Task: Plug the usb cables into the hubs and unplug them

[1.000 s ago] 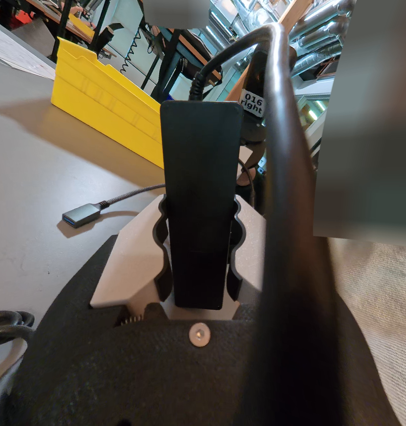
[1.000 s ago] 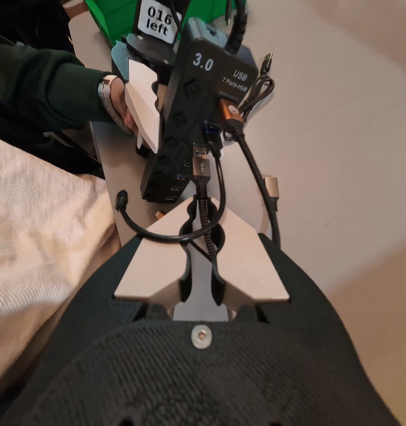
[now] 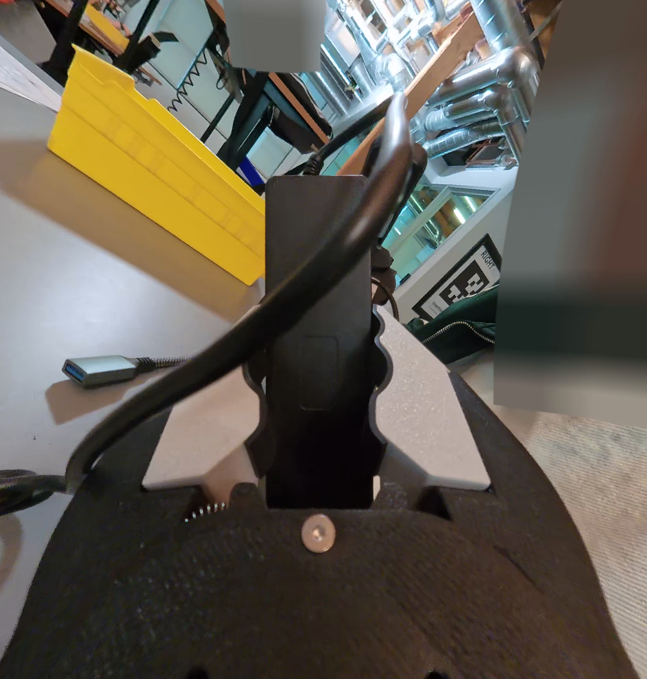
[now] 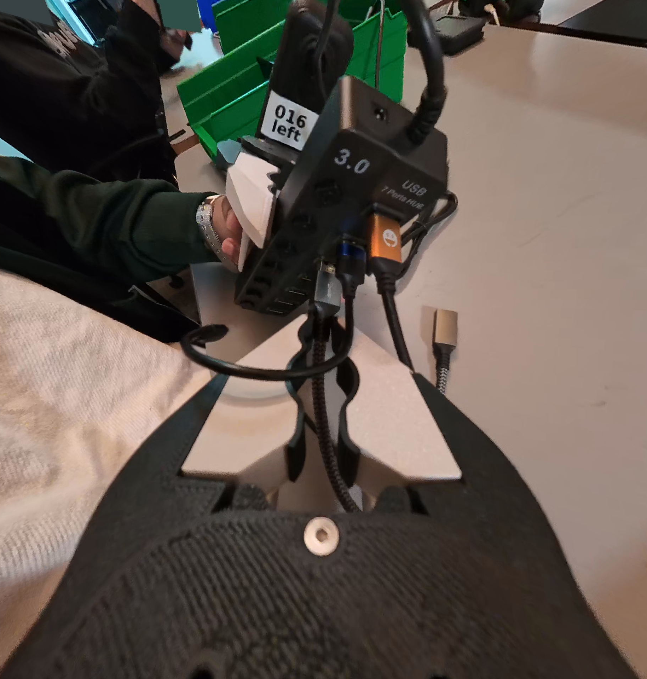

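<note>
At centre frame the left claw (image 3: pixel 318 367) pinches the black hub (image 4: pixel 336 205) above the surface (image 4: pixel 535 220), while the right claw (image 4: pixel 323 352), pressed onto a braided cable (image 4: pixel 323 411), should likely drive its grey plug (image 4: pixel 327 290) squarely into the port.

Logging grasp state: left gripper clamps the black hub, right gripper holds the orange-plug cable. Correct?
Not quite. In the right wrist view the right gripper holds the braided grey-plug cable; the orange plug sits in the hub untouched. Left gripper does clamp the hub.

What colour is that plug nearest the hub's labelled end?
Orange plug, black cable; the right wrist view shows it best.
</note>
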Available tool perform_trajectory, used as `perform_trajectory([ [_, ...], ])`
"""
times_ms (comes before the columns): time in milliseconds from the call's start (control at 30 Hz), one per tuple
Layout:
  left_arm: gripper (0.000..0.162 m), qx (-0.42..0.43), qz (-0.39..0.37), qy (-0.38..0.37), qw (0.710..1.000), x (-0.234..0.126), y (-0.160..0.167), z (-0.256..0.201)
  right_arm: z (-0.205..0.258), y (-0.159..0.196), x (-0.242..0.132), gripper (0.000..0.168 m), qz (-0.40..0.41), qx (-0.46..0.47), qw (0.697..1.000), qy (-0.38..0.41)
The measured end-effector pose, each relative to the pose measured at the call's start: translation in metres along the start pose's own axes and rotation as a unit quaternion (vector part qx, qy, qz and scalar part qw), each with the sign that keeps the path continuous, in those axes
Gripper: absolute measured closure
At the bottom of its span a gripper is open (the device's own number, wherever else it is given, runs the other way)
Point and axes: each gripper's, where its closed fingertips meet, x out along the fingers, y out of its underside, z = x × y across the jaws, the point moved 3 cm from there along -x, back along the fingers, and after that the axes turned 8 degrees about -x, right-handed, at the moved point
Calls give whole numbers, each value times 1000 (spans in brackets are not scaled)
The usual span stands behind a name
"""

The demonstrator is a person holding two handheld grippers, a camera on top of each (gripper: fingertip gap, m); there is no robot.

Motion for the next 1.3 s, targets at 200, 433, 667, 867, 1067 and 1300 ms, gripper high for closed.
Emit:
perform_trajectory([
  [200,104,-6,22,-3,1000,0,4,0,1,1,0,162,-1,4,1000,-4],
  [433,102,-24,46,0,999,2,9,0,3,5,2,162,4,4,1000,-14],
  [667,105,-38,67,-5,997,3,14,1,4,9,4,162,9,-2,1000,-23],
  [867,104,-46,80,-20,996,3,17,4,4,11,6,162,13,-4,1000,-23],
  [1067,104,-54,83,-31,995,4,19,6,3,14,7,162,14,-1,1000,-20],
  [1300,103,-45,84,-42,995,5,20,8,1,14,9,161,13,6,1000,-13],
])
